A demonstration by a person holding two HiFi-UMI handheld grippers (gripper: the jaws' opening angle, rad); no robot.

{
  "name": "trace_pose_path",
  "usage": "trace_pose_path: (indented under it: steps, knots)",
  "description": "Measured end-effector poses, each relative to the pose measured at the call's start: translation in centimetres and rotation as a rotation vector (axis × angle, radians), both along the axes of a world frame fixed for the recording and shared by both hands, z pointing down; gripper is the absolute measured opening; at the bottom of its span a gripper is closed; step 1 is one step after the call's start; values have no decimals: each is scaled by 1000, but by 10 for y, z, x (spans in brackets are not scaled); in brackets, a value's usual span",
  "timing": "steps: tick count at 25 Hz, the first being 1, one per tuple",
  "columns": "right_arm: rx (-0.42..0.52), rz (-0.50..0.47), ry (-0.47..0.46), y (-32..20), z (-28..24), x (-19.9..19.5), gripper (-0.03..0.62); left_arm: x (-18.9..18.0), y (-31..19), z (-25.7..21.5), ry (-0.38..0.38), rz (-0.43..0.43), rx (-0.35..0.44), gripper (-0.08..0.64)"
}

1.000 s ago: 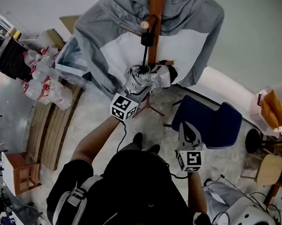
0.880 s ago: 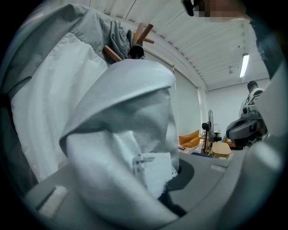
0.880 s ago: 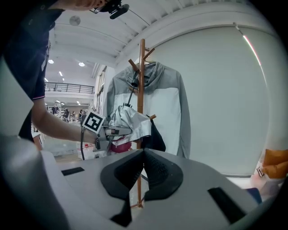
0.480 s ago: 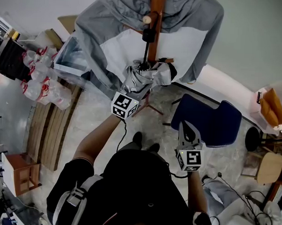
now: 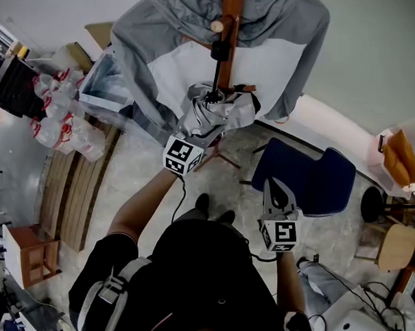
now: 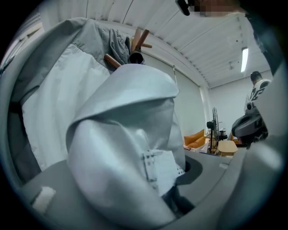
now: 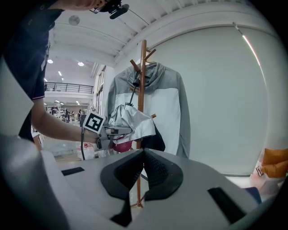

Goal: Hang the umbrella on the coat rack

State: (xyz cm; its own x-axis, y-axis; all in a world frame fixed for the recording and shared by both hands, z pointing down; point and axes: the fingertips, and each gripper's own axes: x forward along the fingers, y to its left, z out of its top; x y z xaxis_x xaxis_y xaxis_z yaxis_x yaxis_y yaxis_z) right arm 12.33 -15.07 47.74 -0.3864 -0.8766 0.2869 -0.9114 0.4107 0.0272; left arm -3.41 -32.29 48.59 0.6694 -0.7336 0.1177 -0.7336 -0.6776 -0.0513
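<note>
1 umbrella (image 5: 216, 115), 1 coat rack (image 5: 232, 8).

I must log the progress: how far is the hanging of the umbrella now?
Done, it seems: the umbrella hangs by its handle from a peg of the coat rack. In hand: the left gripper has just been opening its jaws, with umbrella cloth loose between them. Left: draw that gripper clear and check that the umbrella holds. The right gripper is held back, shut and empty.
</note>
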Motion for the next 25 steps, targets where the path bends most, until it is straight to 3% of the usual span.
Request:
trace_pose_path:
  steps: [14,25]
  knots:
    - [3,4,4,3,-3,-2,3,-17,11,-19,-3,-48,65,486]
    - [9,2,3,-2,-7,4,3,-26,29,-40,5,-68,98,540]
